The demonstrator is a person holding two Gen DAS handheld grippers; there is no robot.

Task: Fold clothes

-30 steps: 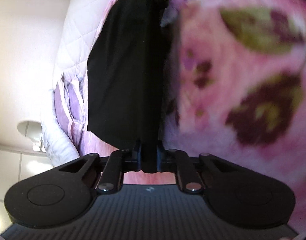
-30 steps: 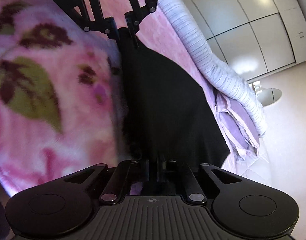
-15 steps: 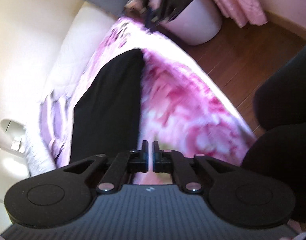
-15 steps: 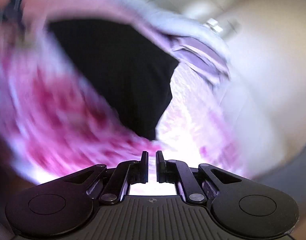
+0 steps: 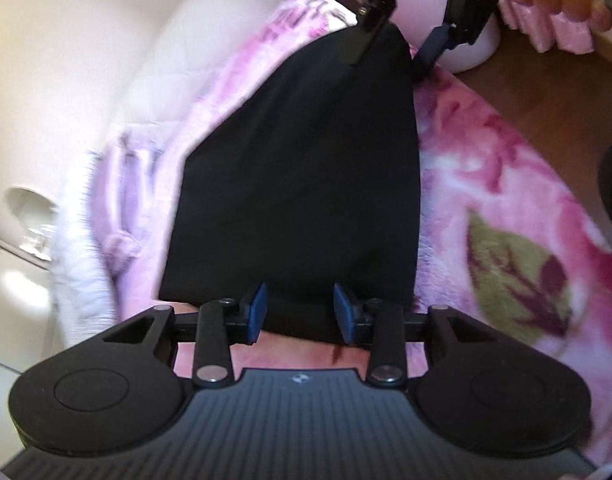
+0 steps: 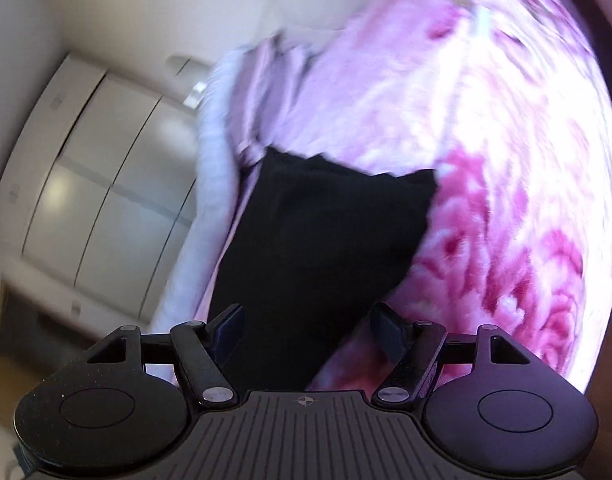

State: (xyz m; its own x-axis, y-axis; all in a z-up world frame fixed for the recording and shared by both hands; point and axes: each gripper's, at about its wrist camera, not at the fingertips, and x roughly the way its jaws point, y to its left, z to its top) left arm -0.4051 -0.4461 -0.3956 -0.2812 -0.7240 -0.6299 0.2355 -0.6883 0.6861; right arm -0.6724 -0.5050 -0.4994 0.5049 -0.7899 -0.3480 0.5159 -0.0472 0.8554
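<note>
The black garment (image 5: 302, 168) lies flat on the bed's pink blanket (image 5: 506, 208), long axis running between the two hand-held grippers, left (image 5: 299, 308) at one end, right (image 6: 308, 330) at the other, both opening, gripping nothing.

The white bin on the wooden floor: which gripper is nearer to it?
Right. The right gripper hangs over the far end of the black garment, beside the white bin; the left gripper is at the near end.

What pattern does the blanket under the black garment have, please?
Pink floral blanket with olive-green leaves; clearest in the left wrist view.
</note>
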